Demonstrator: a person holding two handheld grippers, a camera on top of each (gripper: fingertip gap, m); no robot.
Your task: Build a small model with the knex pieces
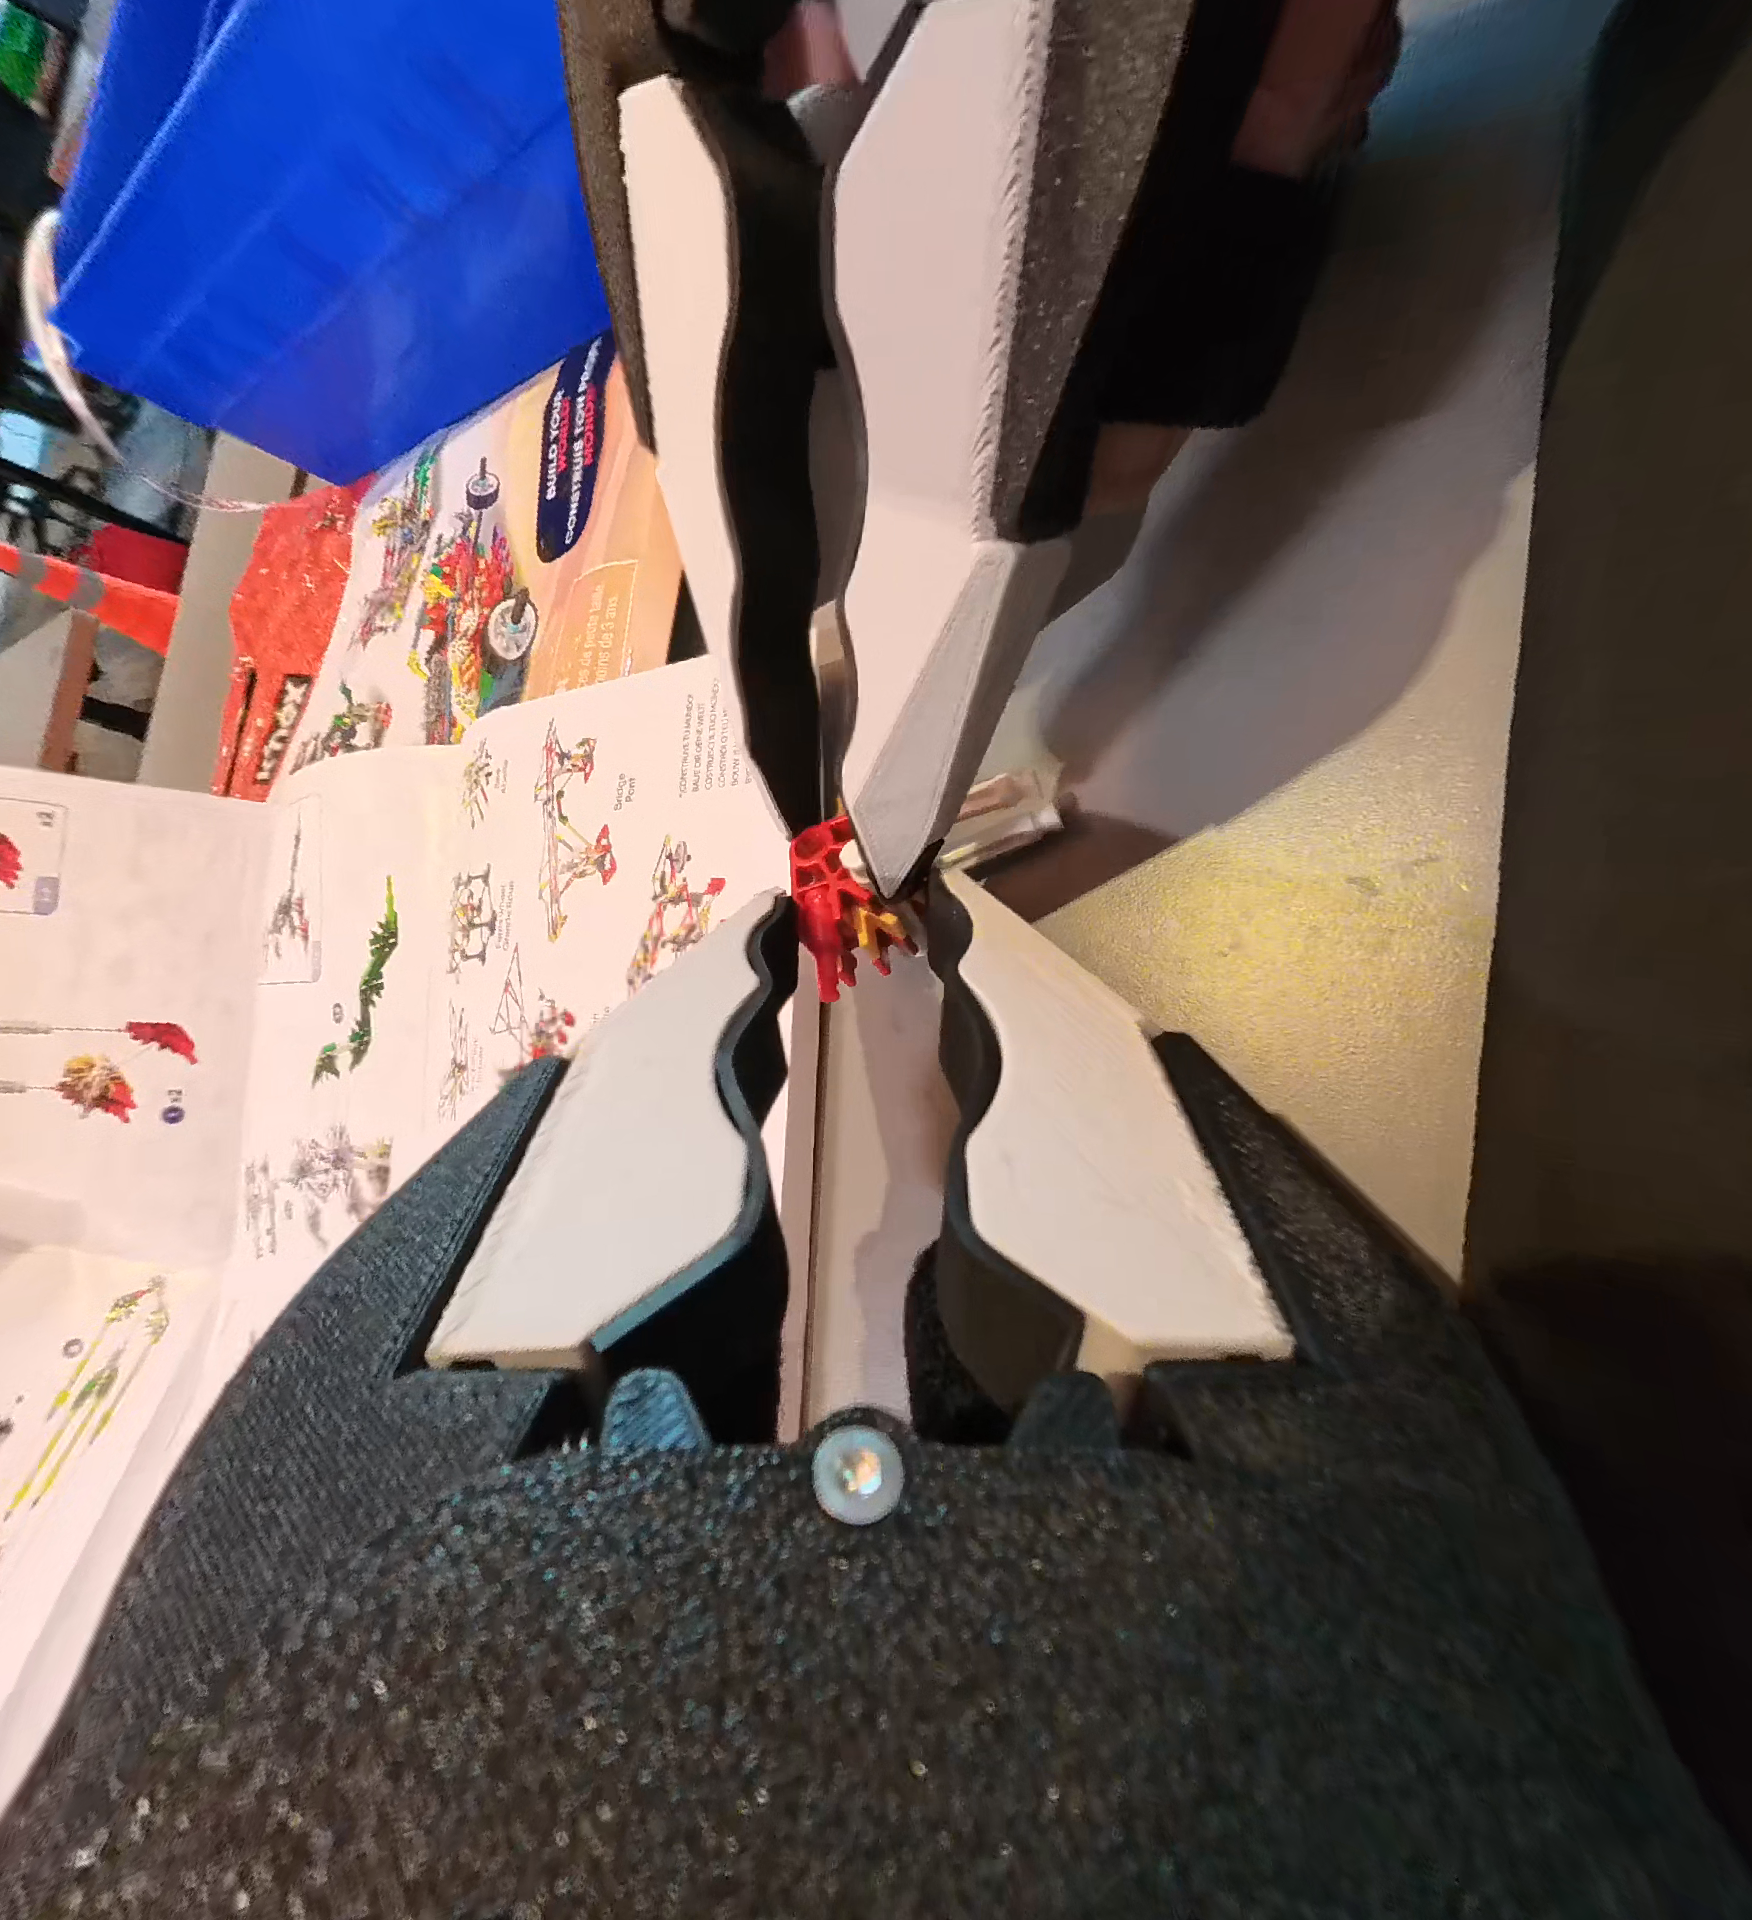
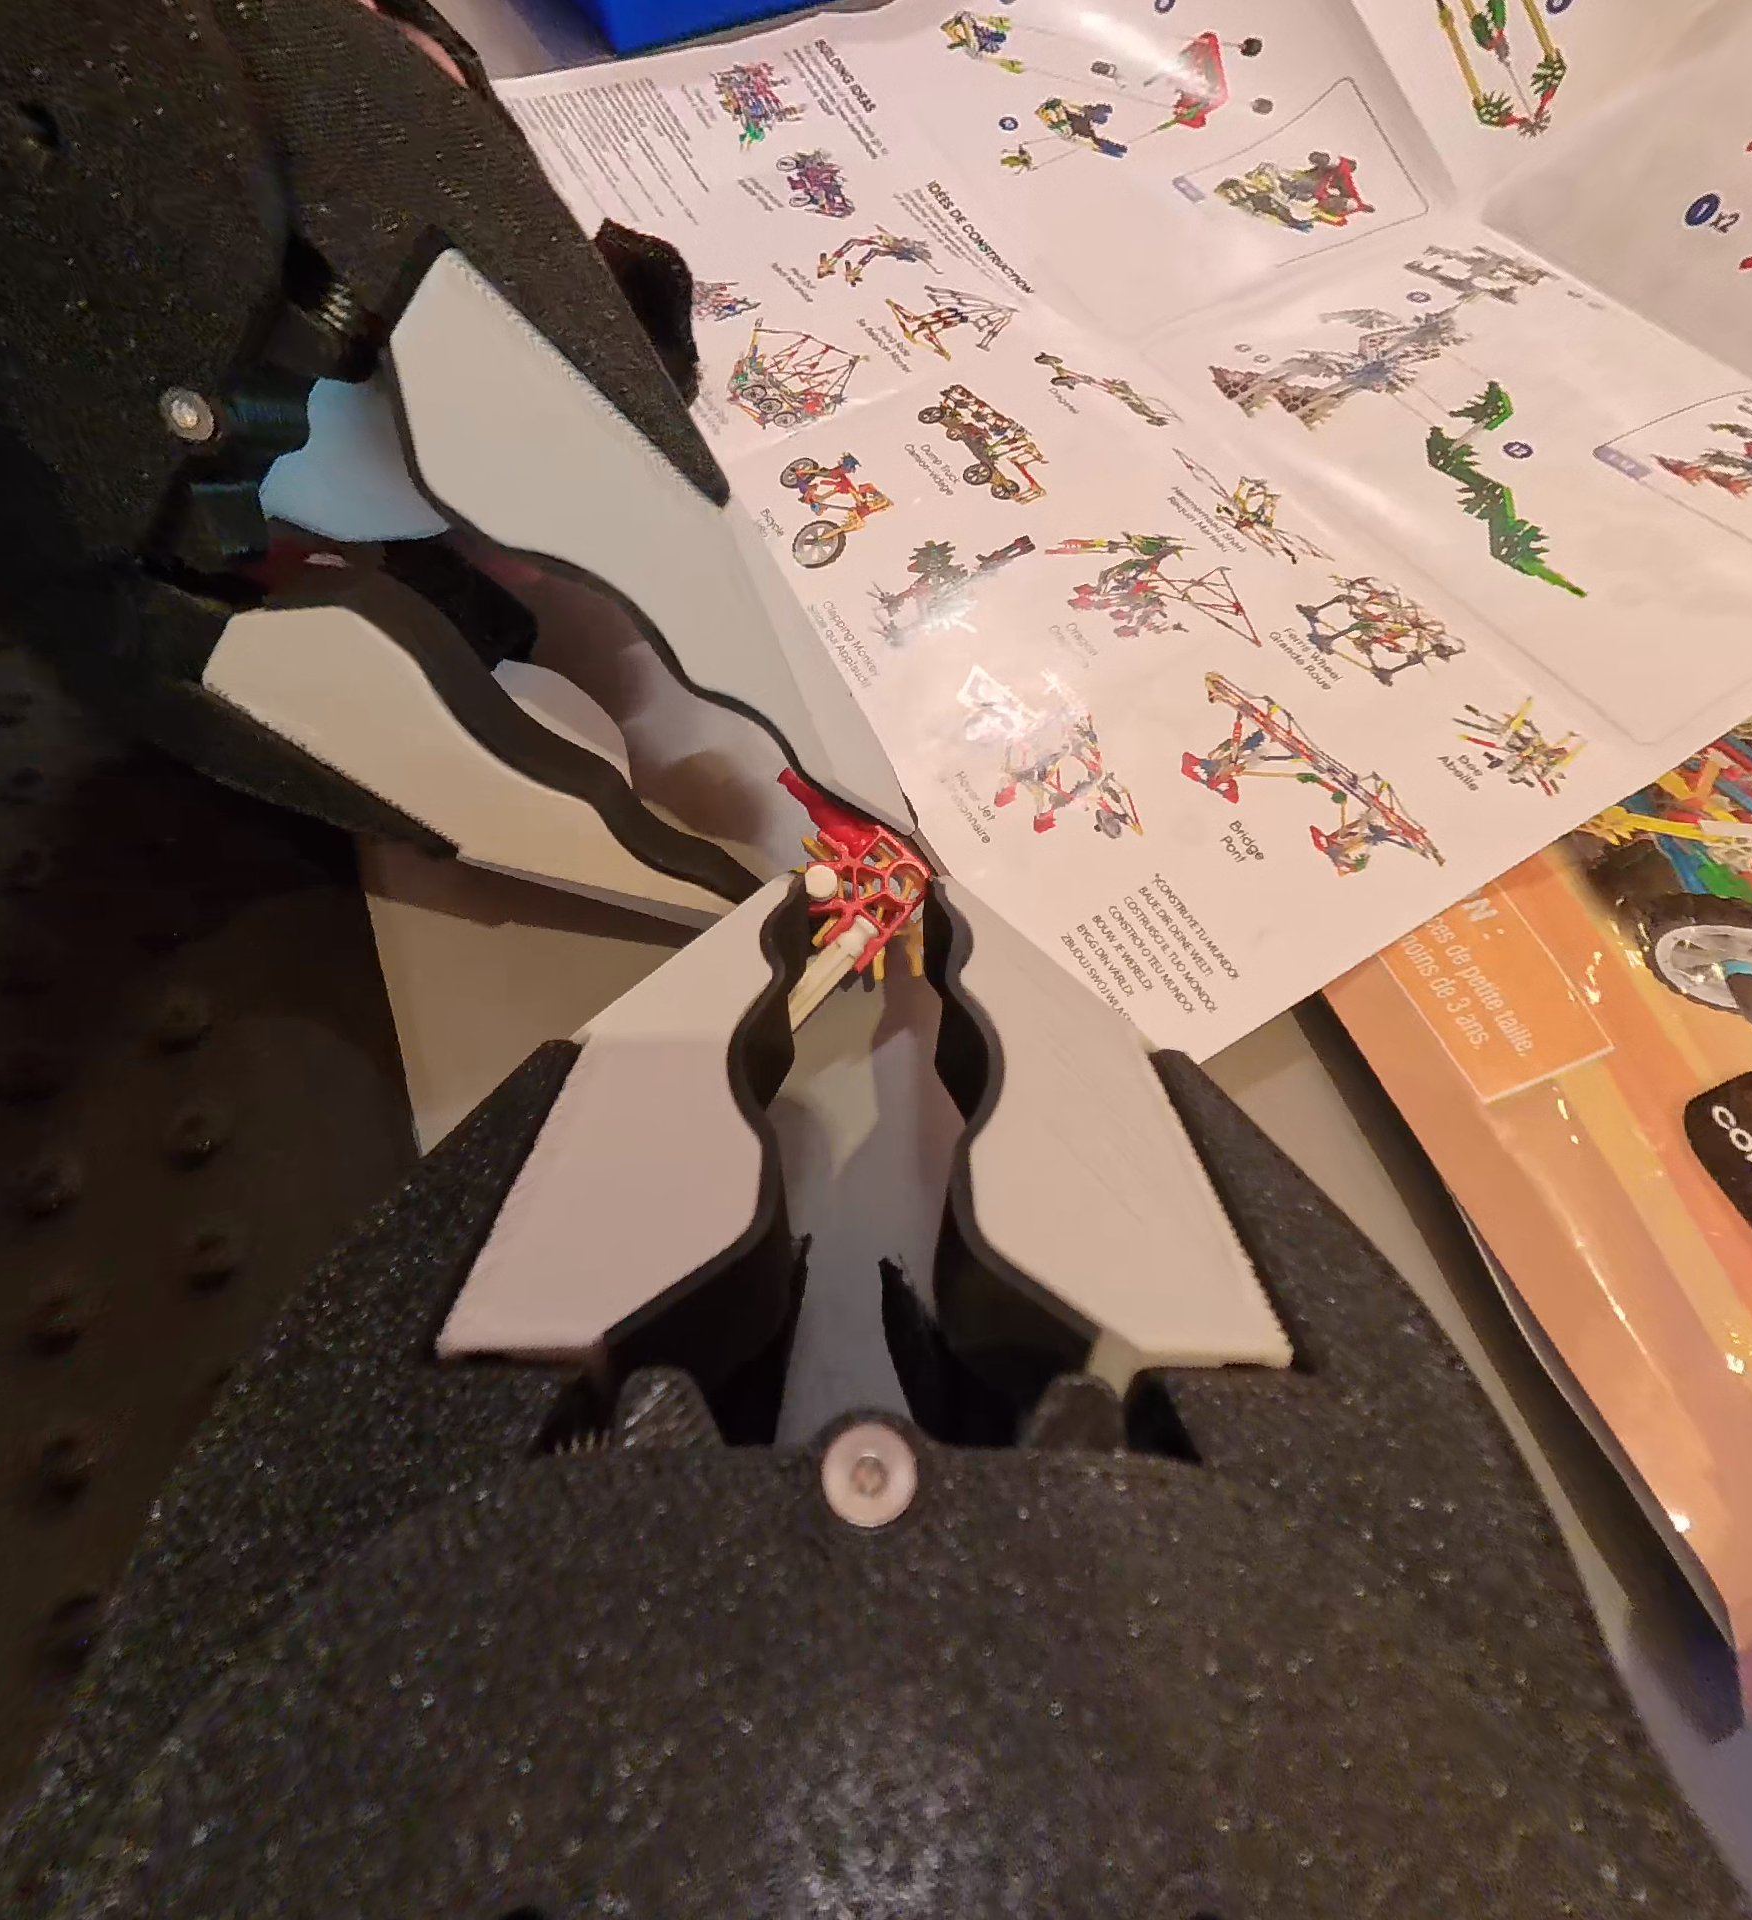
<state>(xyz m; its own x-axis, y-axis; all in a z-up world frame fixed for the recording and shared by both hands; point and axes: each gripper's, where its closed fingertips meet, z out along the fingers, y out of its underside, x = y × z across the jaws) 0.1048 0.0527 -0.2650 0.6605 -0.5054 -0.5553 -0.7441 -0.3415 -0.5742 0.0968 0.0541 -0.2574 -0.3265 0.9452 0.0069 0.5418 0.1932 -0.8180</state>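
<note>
The left gripper [image 1: 856, 909], white fingers lined with wavy black rubber, pinches a small cluster of spiky red and yellow plastic connectors [image 1: 841, 920]; the right gripper [image 2: 856, 914] clamps the same cluster [image 2: 867, 894] and a thin white rod [image 2: 830, 971] tip to tip with it; beneath lies a glossy, creased instruction sheet [image 2: 1215, 499] overlapping an orange toy box [image 2: 1578, 1143]; the table edge [image 1: 1495, 935] runs just beside both grippers; a blue bag [image 1: 332, 229] stands behind.
</note>
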